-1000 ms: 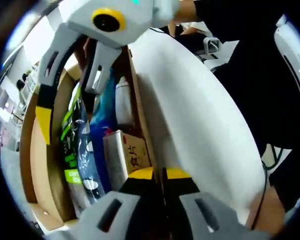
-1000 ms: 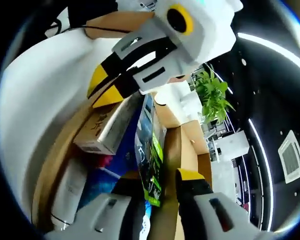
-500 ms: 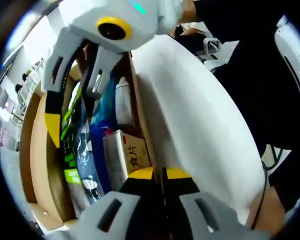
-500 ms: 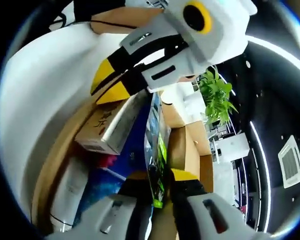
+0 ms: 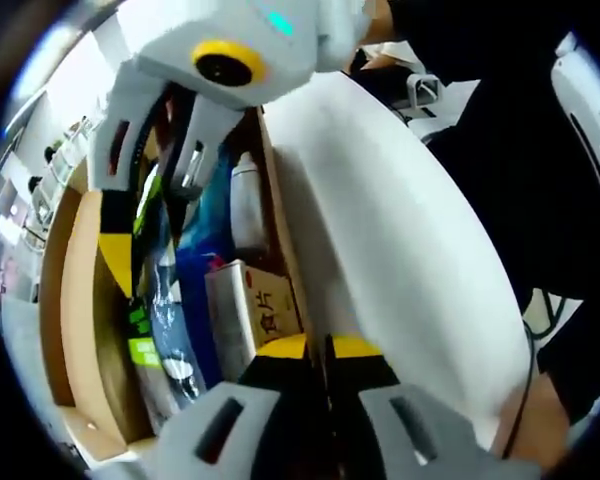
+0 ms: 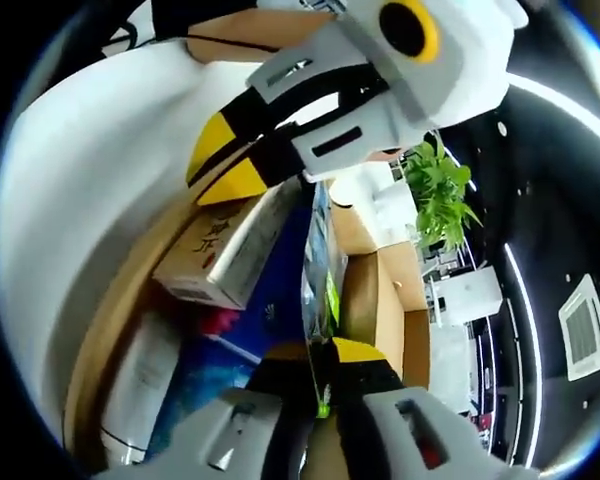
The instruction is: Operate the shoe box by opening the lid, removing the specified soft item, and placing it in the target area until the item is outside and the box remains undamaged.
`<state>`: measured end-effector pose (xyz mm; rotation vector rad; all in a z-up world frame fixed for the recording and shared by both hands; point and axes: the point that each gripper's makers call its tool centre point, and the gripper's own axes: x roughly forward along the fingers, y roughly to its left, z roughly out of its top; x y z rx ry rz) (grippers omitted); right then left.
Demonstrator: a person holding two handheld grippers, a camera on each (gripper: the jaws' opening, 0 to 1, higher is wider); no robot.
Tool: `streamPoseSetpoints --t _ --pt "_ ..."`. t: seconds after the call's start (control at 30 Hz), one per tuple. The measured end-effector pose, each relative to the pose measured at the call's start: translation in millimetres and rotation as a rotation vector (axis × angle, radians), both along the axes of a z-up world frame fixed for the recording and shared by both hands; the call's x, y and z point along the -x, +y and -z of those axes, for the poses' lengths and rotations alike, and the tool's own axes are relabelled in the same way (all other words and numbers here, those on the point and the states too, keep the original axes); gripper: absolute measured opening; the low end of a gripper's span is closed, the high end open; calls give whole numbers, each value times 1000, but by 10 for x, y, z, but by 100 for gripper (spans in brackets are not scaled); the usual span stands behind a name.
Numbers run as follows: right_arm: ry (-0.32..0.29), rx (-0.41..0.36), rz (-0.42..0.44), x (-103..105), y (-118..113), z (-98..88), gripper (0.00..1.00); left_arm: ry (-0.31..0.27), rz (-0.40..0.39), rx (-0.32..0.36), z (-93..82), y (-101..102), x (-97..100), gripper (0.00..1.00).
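The open shoe box (image 5: 75, 300) is brown cardboard inside, and its white lid (image 5: 400, 230) stands raised at the right. My left gripper (image 5: 318, 347) is shut on the lid's edge. In the right gripper view the same gripper (image 6: 225, 168) comes in from the top, pinching the lid (image 6: 80, 200). A flat dark pouch with green print (image 5: 145, 300) stands on edge in the box. My right gripper (image 6: 322, 352) is shut on that pouch (image 6: 322, 275); seen from the left gripper view, it (image 5: 150, 225) reaches down from the top over the pouch.
A small carton with printed characters (image 5: 250, 310), a white bottle (image 5: 245, 205) and a blue packet (image 5: 195, 290) also sit in the box. A person in dark clothes (image 5: 520, 150) stands behind the lid. Beyond the box are a green plant (image 6: 440, 200) and a ceiling with lights.
My right gripper's jaws have closed onto the dark pouch, which now stands thin between them. In the left gripper view that gripper has sunk slightly lower. The left gripper keeps its hold.
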<state>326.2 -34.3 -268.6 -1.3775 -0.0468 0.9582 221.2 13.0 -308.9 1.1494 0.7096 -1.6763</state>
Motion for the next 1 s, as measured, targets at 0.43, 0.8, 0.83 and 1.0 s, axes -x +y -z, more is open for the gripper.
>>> streamPoseSetpoints --t 0.43,0.8,0.83,1.0 --pt "-47 59 6 59 -107 -116 1 4 -1 4 -5 3 6 6" --pt "-81 106 44 121 -362 -204 1 9 -4 3 -8 9 8 6" --pt "-84 110 48 128 -391 -219 1 10 -6 3 -8 10 9 6" --pt "-95 112 70 167 -522 -283 1 10 -9 2 -6 12 12 6"
